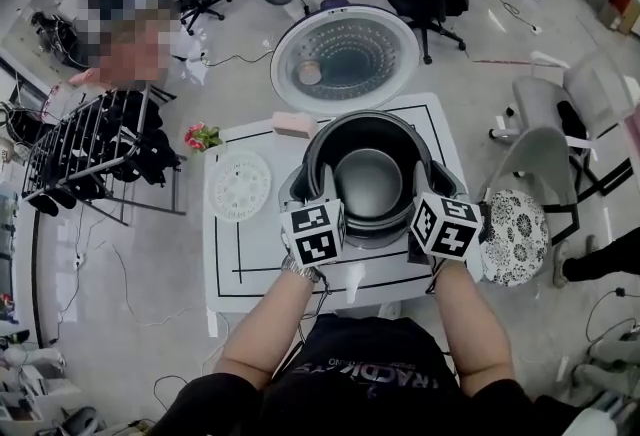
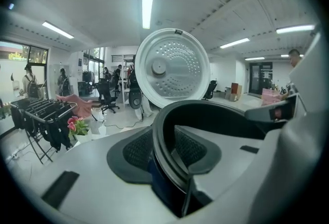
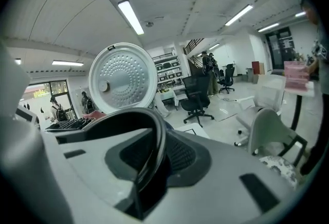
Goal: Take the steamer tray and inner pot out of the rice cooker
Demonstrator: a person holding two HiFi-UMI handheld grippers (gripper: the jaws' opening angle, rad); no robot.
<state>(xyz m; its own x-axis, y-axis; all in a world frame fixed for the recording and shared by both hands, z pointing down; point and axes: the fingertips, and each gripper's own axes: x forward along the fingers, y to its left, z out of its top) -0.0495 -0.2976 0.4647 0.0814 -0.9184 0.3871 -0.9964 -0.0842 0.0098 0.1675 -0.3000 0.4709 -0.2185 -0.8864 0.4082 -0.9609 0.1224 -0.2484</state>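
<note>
The left gripper (image 2: 172, 153) is clamped on the near left rim of the inner pot (image 1: 368, 182), and the right gripper (image 3: 152, 159) is clamped on its near right rim. The pot sits inside the rice cooker (image 1: 375, 234), whose lid (image 1: 345, 59) stands open. The white steamer tray (image 1: 240, 186) lies flat on the table (image 1: 228, 274), just left of the cooker.
</note>
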